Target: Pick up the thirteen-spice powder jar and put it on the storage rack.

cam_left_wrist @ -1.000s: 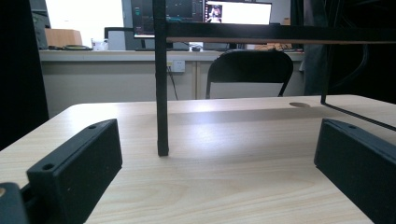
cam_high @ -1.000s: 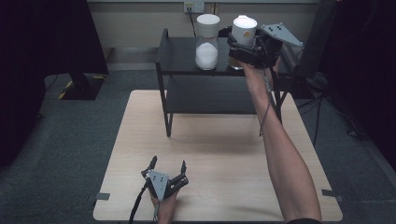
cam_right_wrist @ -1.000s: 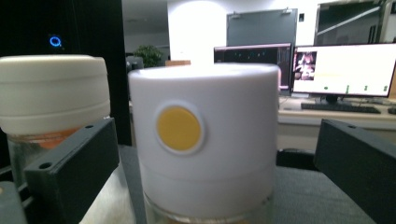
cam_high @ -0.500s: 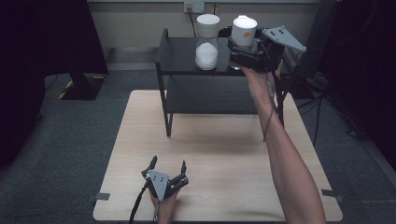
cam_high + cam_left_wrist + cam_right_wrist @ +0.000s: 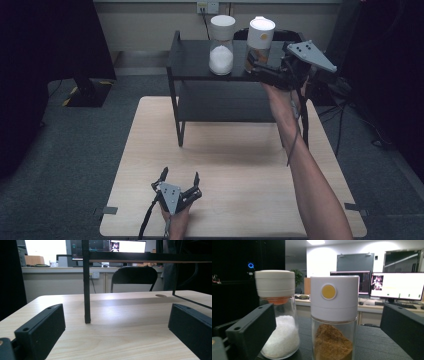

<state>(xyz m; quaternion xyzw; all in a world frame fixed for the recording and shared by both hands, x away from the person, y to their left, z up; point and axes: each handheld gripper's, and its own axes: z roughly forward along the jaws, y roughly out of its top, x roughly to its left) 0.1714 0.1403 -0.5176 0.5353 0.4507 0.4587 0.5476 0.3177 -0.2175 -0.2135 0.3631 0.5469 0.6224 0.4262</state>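
Right gripper [image 5: 260, 70] is up at the black shelf [image 5: 195, 62], jaws wide, with the brown-powder jar [image 5: 260, 42] standing between them. In the right gripper view the jar [image 5: 334, 317] sits upright and about centred in the gap, neither jaw touching the glass. The salt jar [image 5: 221, 45] stands just beside it, to the left in both views, and partly behind the left-hand jaw in the right gripper view [image 5: 277, 315].

Left gripper [image 5: 179, 181] rests low on the wooden table [image 5: 240, 165] near the front edge, jaws wide and empty; its own view looks along the tabletop at a shelf leg [image 5: 86, 290].

Step in hand, as I judge it: either closing on the brown jar or letting go of it.

- Grip on the glass body below the white cap, not on the cap.
- Close slowly and evenly so the jar does not tip.
- Watch the jaw on the salt-jar side; the clearance looks small.
- Move the jar straight, keeping it upright.
- Keep the left gripper parked, away from the shelf legs.
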